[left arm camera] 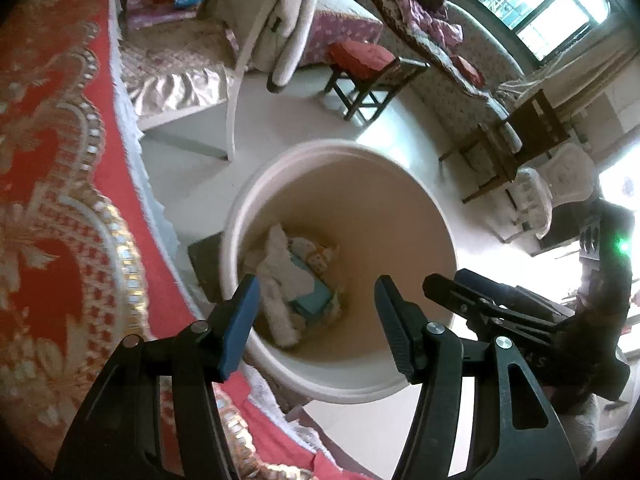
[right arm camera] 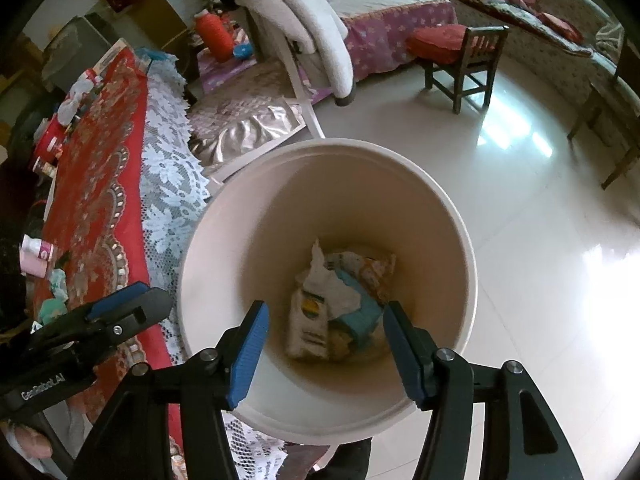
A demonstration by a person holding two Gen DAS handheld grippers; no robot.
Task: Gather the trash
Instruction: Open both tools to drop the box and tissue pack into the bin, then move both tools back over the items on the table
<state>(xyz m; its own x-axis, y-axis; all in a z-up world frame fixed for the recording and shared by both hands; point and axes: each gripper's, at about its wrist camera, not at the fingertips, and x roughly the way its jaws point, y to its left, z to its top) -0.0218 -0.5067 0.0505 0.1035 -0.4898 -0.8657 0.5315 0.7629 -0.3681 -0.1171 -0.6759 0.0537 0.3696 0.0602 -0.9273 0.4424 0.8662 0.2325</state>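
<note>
A cream round trash bin (left arm camera: 400, 216) (right arm camera: 248, 240) stands on the floor beside the table. Crumpled paper, a teal box and printed wrappers (left arm camera: 294, 280) (right arm camera: 340, 304) lie at its bottom. My left gripper (left arm camera: 316, 320) is open and empty above the bin's near rim. My right gripper (right arm camera: 326, 344) is open and empty, also above the bin mouth. The right gripper shows in the left wrist view (left arm camera: 480, 296); the left gripper shows in the right wrist view (right arm camera: 116, 308), over the table edge.
A table with a red and gold cloth (left arm camera: 48, 208) (right arm camera: 96, 200) and white lace edge lies left of the bin, holding small bottles and wrappers (right arm camera: 38, 256). A white chair (right arm camera: 296, 32), a wooden stool with a red cushion (right arm camera: 460, 56) and sofas stand farther back on the glossy floor.
</note>
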